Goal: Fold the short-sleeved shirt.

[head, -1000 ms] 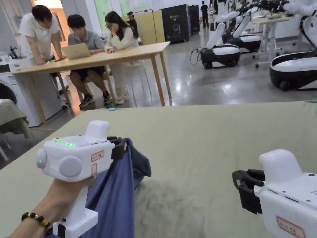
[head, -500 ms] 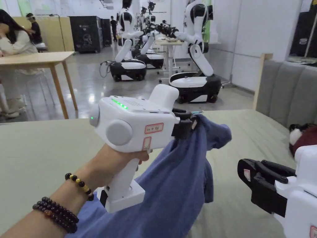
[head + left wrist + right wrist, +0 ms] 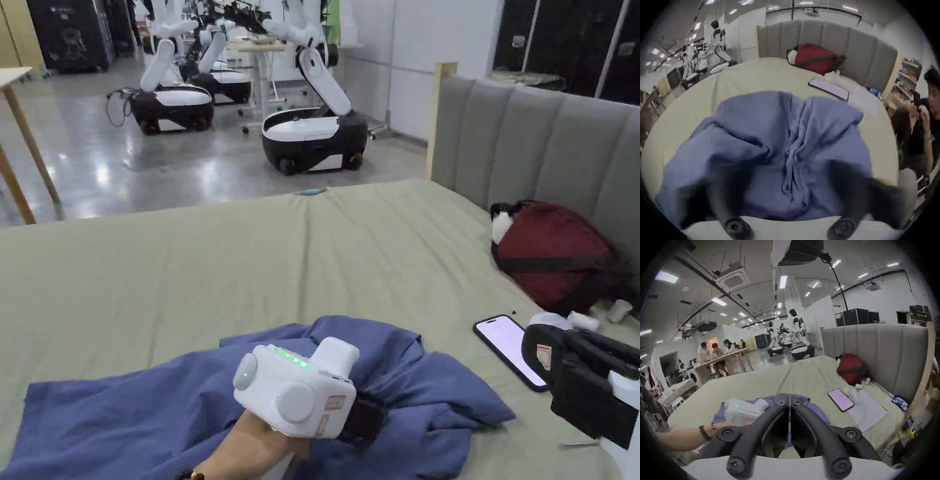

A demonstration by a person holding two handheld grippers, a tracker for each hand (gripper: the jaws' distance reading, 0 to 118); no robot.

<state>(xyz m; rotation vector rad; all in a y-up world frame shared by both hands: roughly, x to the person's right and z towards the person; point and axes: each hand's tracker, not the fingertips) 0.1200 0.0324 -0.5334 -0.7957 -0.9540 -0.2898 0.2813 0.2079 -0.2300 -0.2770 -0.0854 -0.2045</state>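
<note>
A crumpled blue short-sleeved cotton shirt (image 3: 187, 400) lies spread on the olive-green sheet of a bed (image 3: 250, 262), in the near part of the mattress, with ridges of gathered cloth running through its middle (image 3: 791, 146). The left hand-held gripper (image 3: 365, 420), a white pistol-shaped housing with lit green indicators, rests low on the shirt, held by the person's left hand (image 3: 250, 447); in the left gripper view its two black jaws stand well apart on either side of the bunched fabric (image 3: 791, 175), blurred, and pressing on no cloth. The right hand-held gripper (image 3: 550, 359) hovers at the lower right of the head view, above the sheet and clear of the shirt; in the right gripper view its black jaws (image 3: 789, 404) meet at the tips with nothing between them. A black smartphone with a lit pale screen (image 3: 509, 351) lies on the sheet just beside the right gripper and near the shirt's right edge. A dark red backpack with a black strap (image 3: 553, 253) leans against the grey padded headboard (image 3: 537, 144). Beyond the bed's foot, white wheeled robots with black bases (image 3: 312, 134) stand on the glossy grey floor. In the right gripper view, people sit at a wooden desk (image 3: 727, 356).
</note>
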